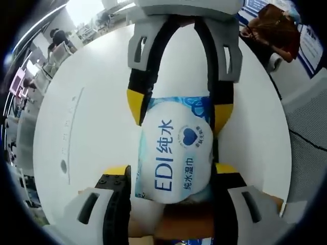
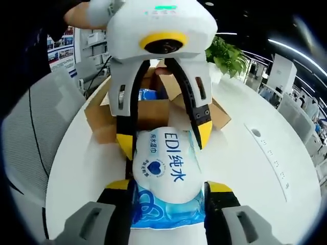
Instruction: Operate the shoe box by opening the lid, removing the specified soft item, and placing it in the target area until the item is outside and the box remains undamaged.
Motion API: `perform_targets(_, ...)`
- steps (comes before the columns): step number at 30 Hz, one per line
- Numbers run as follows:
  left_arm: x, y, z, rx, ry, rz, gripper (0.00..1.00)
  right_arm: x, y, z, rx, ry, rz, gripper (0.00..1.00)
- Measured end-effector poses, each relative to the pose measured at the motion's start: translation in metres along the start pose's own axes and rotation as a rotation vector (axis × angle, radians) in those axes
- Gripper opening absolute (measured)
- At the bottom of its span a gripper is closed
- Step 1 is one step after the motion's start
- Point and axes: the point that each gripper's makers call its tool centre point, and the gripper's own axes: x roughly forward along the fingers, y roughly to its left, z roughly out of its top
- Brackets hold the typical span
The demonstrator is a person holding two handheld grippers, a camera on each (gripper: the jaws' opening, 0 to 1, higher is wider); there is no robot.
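A soft blue and white wet-wipes pack [image 1: 173, 153] [image 2: 166, 178] hangs above the white table, held from both ends. In the left gripper view my left gripper [image 1: 171, 171] is shut on the pack's near end, and my right gripper [image 1: 179, 109] reaches in from the top, pinching the far end. In the right gripper view my right gripper [image 2: 168, 186] clamps the blue end, with my left gripper [image 2: 163, 138] on the white end. Behind it stands the open cardboard shoe box [image 2: 99, 120], flaps spread, with another blue item [image 2: 148, 94] inside. The box's brown edge [image 1: 184, 224] shows under the pack.
The round white table [image 1: 92, 112] [image 2: 240, 168] has a cable port [image 1: 64, 166] [image 2: 255, 133] set in its top. A grey mesh chair [image 2: 30, 143] stands by the table edge. A green plant [image 2: 227, 56] sits beyond the box. People sit at desks [image 1: 59, 38] far off.
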Motion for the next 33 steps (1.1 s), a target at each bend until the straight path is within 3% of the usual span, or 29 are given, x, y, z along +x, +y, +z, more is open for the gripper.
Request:
perform_targets(9,-0.012,-0.002,0.005,-0.042,-0.033,0.0,0.65,-0.009,0.001,0.011,0.035,-0.012,-0.031,0.6)
perform_targets(14,-0.021,-0.002,-0.001,-0.046,-0.024,0.009,0.68,-0.016,-0.002,0.019,0.049,-0.027,-0.061,0.61)
perform_targets(33,-0.06,-0.007,-0.002,-0.151,-0.102,0.045,0.78,-0.033,0.008,0.045,0.08,-0.04,-0.107,0.69)
